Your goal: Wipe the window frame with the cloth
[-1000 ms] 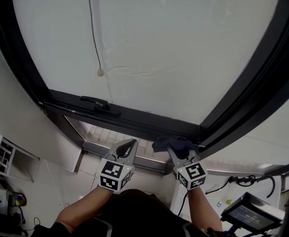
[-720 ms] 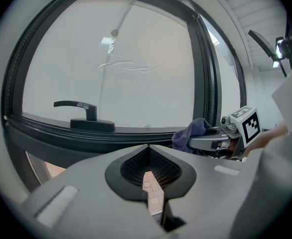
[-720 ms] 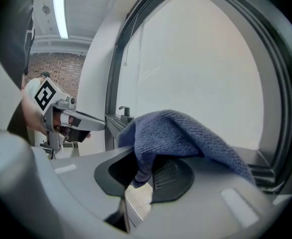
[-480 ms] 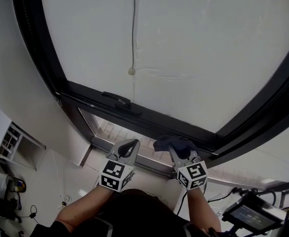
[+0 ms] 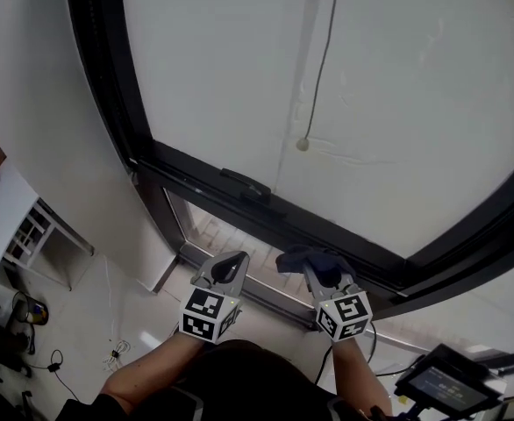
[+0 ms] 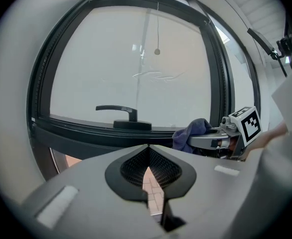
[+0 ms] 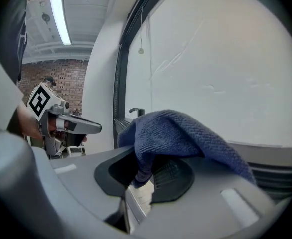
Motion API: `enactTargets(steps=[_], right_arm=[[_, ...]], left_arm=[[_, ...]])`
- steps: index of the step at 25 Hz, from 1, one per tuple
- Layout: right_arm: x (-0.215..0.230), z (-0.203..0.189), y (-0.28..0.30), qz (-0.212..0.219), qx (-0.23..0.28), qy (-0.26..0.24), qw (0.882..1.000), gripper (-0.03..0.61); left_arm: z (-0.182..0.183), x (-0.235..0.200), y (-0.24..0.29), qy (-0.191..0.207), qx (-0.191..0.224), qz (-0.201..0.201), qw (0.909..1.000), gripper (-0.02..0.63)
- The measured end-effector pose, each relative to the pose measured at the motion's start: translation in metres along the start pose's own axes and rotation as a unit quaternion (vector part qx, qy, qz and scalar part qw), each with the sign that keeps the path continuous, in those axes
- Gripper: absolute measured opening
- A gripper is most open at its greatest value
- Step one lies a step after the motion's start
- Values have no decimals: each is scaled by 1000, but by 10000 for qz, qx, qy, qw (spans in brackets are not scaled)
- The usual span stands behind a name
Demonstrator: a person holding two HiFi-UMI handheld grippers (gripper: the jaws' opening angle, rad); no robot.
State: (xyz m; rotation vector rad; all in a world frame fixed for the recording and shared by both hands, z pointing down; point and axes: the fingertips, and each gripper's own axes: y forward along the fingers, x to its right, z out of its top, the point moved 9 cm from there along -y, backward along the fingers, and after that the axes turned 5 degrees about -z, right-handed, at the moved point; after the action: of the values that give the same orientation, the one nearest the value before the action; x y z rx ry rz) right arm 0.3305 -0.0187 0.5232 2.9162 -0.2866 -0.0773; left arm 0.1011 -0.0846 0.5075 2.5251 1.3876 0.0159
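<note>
Right gripper clamps the blue cloth, draped over its tips; left gripper closed, empty.

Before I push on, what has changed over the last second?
The right tool, shut on the blue cloth, has shifted left along the lower window frame, away from its right corner and nearer the handle. The left tool, shut and empty, moved left alongside it. Nothing was taken hold of or let go; the gap between the tools looks the same.
</note>
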Motion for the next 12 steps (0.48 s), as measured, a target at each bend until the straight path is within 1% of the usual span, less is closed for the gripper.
enactTargets(steps=[5,12], right_arm=[[-15,5,22,123,-14,-3,9999,66],[-36,11,52,327,-42,-59,9994,66]], left_arm=[[-3,-22,-14,-103,59,249,9996,-6],[-6,-50,-27,-153,136,465,9987,-6]])
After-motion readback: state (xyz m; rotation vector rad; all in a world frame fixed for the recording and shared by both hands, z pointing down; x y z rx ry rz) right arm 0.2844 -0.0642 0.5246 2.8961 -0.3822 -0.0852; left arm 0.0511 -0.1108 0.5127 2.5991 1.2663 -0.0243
